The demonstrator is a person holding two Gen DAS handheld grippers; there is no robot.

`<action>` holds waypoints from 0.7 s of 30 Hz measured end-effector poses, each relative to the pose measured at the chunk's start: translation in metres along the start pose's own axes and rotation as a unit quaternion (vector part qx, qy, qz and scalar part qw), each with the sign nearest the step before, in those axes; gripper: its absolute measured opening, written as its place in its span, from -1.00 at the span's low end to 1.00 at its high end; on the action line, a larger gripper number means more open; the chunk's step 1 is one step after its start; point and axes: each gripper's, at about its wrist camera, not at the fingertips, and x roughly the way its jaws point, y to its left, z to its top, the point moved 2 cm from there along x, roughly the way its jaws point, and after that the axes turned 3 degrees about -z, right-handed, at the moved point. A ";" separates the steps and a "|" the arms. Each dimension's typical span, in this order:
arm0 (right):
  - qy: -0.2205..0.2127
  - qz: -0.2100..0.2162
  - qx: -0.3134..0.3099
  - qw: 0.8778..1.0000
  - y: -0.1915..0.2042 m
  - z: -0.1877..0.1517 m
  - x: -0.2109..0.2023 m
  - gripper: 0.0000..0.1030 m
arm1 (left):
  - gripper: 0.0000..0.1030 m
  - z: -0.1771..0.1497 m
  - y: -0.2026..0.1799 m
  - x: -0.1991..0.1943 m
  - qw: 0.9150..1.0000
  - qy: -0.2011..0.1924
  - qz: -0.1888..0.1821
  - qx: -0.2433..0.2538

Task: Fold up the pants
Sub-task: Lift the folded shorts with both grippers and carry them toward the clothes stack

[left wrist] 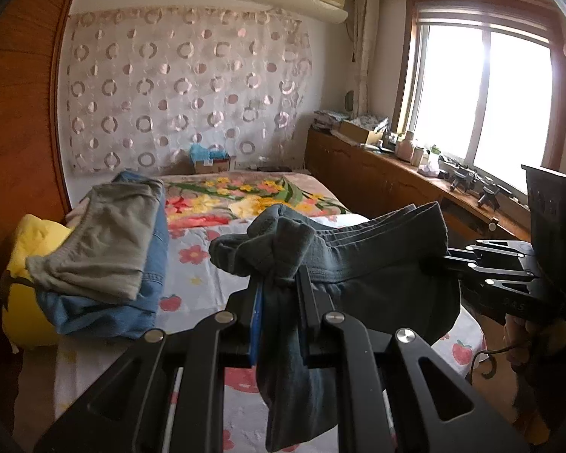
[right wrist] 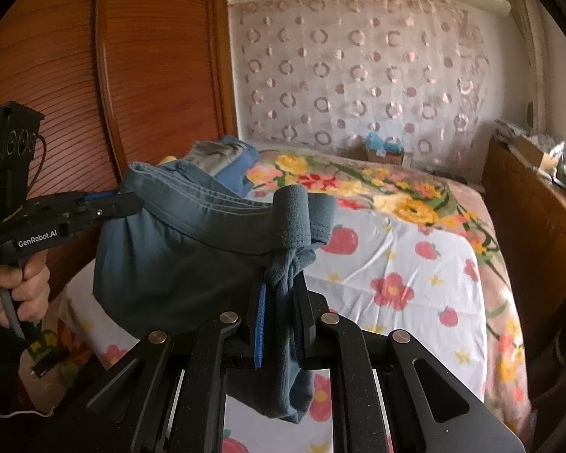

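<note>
Left claw (left wrist: 279, 283) and right claw (right wrist: 281, 283) each clamp the pants (left wrist: 358, 264), apparently above the bed (right wrist: 396, 264).

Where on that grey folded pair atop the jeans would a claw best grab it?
Probably the gathered waistband of the grey pants, at the near end, approached from the bed's open side. That bunched edge overhangs the jeans, giving the claw something to pinch.

Left wrist cam is sitting right behind its fingers (left wrist: 258, 302), looking fwd along them across the bed (left wrist: 207, 271) toward the window (left wrist: 483, 87). Right wrist cam is looking past its fingers (right wrist: 302, 302) toward the wardrobe (right wrist: 94, 75) and patterned curtain (right wrist: 358, 68). Both are sharing, close up beyond the fingertips, the pants (left wrist: 358, 264) (right wrist: 177, 249), bed and curtain; each is catching the other gripper (left wrist: 434, 264) (right wrist: 128, 202) sideways.
</note>
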 end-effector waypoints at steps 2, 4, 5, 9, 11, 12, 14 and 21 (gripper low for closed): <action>-0.007 0.001 -0.009 1.000 0.007 0.006 -0.005 -0.82 | -0.76 0.002 0.001 -0.006 1.000 -0.006 0.003 0.003; -0.013 0.002 -0.018 1.000 0.013 0.012 -0.008 -0.82 | -0.76 0.006 0.002 -0.013 1.000 -0.013 0.007 0.005; -0.016 0.003 -0.022 1.000 0.015 0.016 -0.009 -0.82 | -0.76 0.008 0.002 -0.014 1.000 -0.015 0.009 0.006; -0.028 0.006 -0.035 0.999 0.024 0.032 -0.011 -0.82 | -0.76 0.017 0.008 -0.022 0.999 -0.025 0.017 0.009; -0.033 0.008 -0.039 0.999 0.026 0.041 -0.009 -0.82 | -0.76 0.021 0.010 -0.025 0.999 -0.029 0.022 0.011; -0.035 0.009 -0.040 0.999 0.025 0.042 -0.010 -0.82 | -0.76 0.025 0.012 -0.026 0.999 -0.031 0.025 0.012; -0.041 0.011 -0.044 0.998 0.028 0.052 -0.008 -0.82 | -0.76 0.031 0.014 -0.028 0.999 -0.035 0.030 0.015; -0.058 0.026 -0.056 0.996 0.031 0.087 0.002 -0.82 | -0.76 0.054 0.028 -0.031 0.997 -0.048 0.053 0.020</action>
